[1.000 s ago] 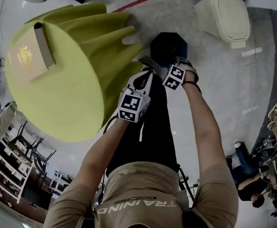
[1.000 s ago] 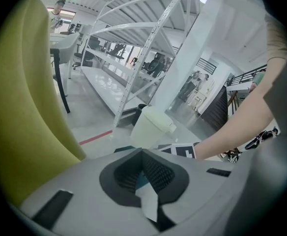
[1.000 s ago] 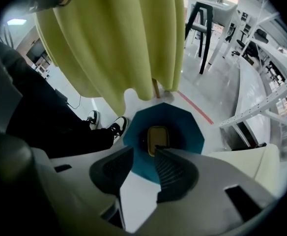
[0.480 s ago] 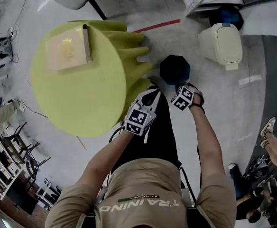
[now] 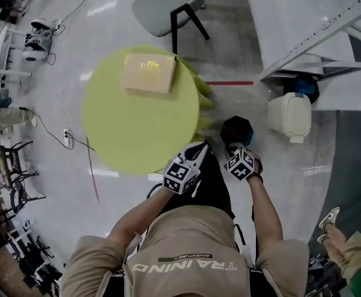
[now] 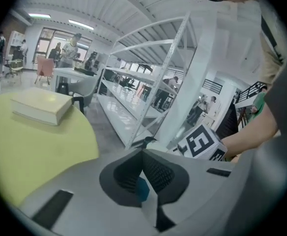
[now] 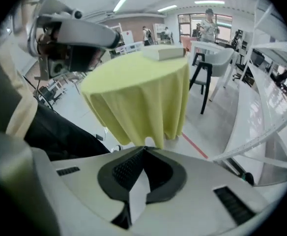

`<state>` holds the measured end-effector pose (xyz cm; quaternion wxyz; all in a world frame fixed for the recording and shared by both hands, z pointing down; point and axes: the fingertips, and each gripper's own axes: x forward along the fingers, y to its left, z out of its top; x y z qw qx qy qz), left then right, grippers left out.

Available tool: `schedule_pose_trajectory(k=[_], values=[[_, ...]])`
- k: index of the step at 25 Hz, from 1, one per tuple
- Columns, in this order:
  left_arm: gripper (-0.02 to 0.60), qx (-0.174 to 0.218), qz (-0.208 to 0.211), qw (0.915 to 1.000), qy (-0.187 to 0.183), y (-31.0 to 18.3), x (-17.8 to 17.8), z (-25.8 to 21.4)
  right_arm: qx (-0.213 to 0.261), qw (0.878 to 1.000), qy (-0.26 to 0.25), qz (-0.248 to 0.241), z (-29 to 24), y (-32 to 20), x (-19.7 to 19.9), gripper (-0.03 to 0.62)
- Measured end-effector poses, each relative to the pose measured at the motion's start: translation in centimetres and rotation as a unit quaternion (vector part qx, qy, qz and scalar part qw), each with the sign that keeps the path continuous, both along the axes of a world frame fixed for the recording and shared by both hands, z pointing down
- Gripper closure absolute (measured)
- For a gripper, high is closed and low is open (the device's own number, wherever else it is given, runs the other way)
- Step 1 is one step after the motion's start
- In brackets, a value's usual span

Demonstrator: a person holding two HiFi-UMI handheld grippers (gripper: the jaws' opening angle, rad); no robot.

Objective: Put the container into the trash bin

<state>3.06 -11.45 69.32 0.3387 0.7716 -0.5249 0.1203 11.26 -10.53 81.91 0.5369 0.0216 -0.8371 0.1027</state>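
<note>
- I read the left claw (image 6: 142,152) as pressed together, nothing pinched between its tips
- Right claw (image 7: 144,149) is pressed together too, empty, angled down at the floor
- The dark hexagonal plastic trash bin (image 5: 237,130) stands on the floor just ahead of the right claw, just beside the round desk draped in yellow cloth (image 5: 131,135)
- The bin's inside is too dark; I cannot tell whether the container lies in it
- A flat tan box (image 5: 148,74) lies near the desk's far edge
</note>
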Motion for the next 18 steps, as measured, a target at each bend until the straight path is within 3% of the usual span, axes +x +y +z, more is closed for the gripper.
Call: schedule_pose_trajectory(k=[5, 9, 13, 18], values=[[0.580, 0.032, -0.081, 0.9958, -0.026, 1.1, -5.9, -4.6, 0.037, 0.993, -0.089, -0.067, -8.3, -0.1, -7.1, 0.592], [0.580, 0.053, -0.142, 0.9873, -0.048, 3.6, -9.7, -8.2, 0.055, 0.977, -0.180, -0.102, -14.9, 1.7, -12.2, 0.592], [0.580, 0.086, -0.210, 0.9700, -0.086, 6.7, -14.0, -12.5, 0.043, 0.960, -0.255, -0.103, -20.5, 3.6, -16.7, 0.592], [0.580, 0.109, -0.293, 0.9404, -0.132, 10.8, -18.6, -16.6, 0.034, 0.946, -0.309, -0.086, -24.8, 4.5, -20.7, 0.592]])
